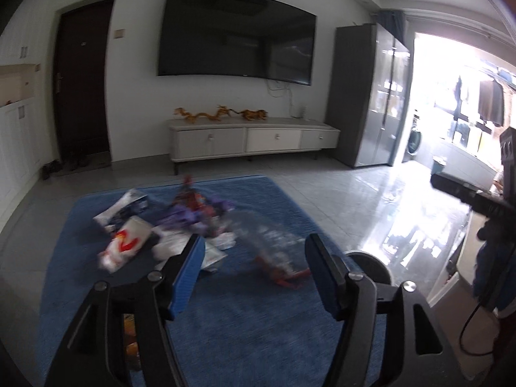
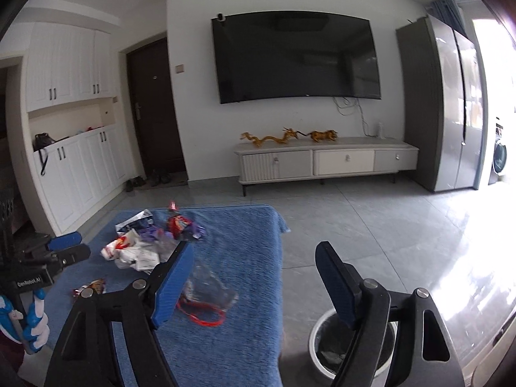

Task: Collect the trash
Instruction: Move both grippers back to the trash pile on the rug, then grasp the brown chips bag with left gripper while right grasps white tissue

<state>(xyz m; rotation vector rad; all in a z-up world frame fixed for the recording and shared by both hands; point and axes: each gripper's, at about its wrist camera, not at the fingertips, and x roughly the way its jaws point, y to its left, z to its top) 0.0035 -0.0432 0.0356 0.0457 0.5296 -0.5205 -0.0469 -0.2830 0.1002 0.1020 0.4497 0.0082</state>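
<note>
A pile of crumpled wrappers [image 1: 180, 222] [image 2: 151, 238] lies on a blue cloth [image 1: 242, 322] [image 2: 245, 242]. Beside it on the right is a clear plastic bag with a red string [image 1: 267, 242] [image 2: 209, 283]. A small red wrapper [image 2: 96, 285] lies apart at the near left. My left gripper [image 1: 254, 245] [image 2: 67, 248] is open and empty, raised over the cloth short of the pile. My right gripper [image 2: 254, 248] [image 1: 451, 187] is open and empty too, above the cloth's right edge. A white-rimmed trash bin [image 2: 317, 332] [image 1: 367, 258] stands on the floor to the right, with some trash inside.
A white TV cabinet [image 2: 325, 161] with a golden dragon figure stands under a wall TV [image 2: 296, 58]. A grey fridge [image 2: 448, 113] is at the right, white cupboards [image 2: 74, 167] at the left. A gloved hand [image 2: 32, 322] holds the left gripper. Grey tiled floor [image 2: 371, 225] spreads beyond the cloth.
</note>
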